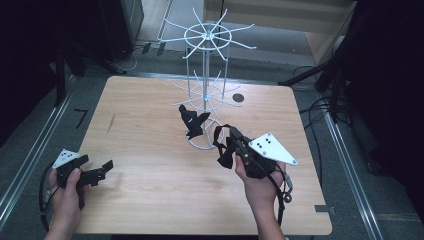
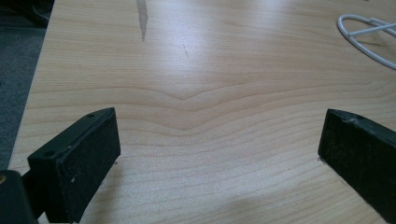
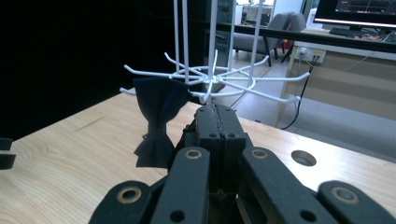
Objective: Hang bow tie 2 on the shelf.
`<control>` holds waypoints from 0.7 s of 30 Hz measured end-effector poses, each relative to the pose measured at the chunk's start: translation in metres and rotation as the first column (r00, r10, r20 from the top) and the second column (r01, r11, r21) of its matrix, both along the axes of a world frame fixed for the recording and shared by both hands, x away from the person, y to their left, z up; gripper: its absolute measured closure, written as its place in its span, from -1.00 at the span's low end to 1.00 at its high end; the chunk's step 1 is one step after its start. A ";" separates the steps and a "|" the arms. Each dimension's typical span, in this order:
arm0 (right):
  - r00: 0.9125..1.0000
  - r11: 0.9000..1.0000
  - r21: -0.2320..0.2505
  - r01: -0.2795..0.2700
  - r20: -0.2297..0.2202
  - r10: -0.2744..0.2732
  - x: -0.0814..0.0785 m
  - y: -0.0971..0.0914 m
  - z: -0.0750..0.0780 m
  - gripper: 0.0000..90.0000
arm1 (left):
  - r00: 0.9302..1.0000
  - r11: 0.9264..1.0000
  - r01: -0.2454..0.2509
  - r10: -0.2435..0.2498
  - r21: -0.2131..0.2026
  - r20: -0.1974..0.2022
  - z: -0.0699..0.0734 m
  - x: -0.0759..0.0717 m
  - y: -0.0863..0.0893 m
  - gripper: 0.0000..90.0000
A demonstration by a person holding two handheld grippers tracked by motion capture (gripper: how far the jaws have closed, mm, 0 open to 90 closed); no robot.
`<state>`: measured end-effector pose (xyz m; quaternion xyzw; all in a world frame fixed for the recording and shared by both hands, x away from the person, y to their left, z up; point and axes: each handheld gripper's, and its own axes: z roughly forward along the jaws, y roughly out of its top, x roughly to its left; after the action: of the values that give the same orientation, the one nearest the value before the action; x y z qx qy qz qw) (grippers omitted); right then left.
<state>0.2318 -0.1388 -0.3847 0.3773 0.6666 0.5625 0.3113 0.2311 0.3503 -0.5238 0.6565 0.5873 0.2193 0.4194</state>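
High view: one white wire rack (image 1: 206, 90), one black bow tie (image 1: 192, 122) hanging on it, just ahead-left of my right claw (image 1: 224, 150), pressed together on strap. Left claw (image 2: 219, 154) apart over bare counter (image 2: 196, 70).

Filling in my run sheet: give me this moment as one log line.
left gripper: open, idle over table | right gripper: shut on black strap, near rack | bow tie: hanging on rack
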 end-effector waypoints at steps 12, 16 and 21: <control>1.000 1.000 0.006 -0.016 0.024 0.016 0.001 0.007 0.011 1.00 | 1.000 1.000 0.001 -0.001 -0.002 -0.001 0.000 0.000 0.000 -1.00; 0.999 1.000 0.009 -0.021 0.026 0.021 0.002 0.009 0.014 1.00 | 1.000 1.000 0.000 0.000 -0.003 -0.002 0.000 0.000 0.000 -1.00; 0.999 1.000 0.007 -0.025 0.027 0.025 0.005 0.011 0.016 1.00 | 1.000 1.000 0.000 -0.001 -0.003 -0.002 0.000 0.000 0.000 -1.00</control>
<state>0.2371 -0.1278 -0.3686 0.3626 0.6649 0.5739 0.3117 0.2311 0.3505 -0.5237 0.6563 0.5879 0.2176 0.4198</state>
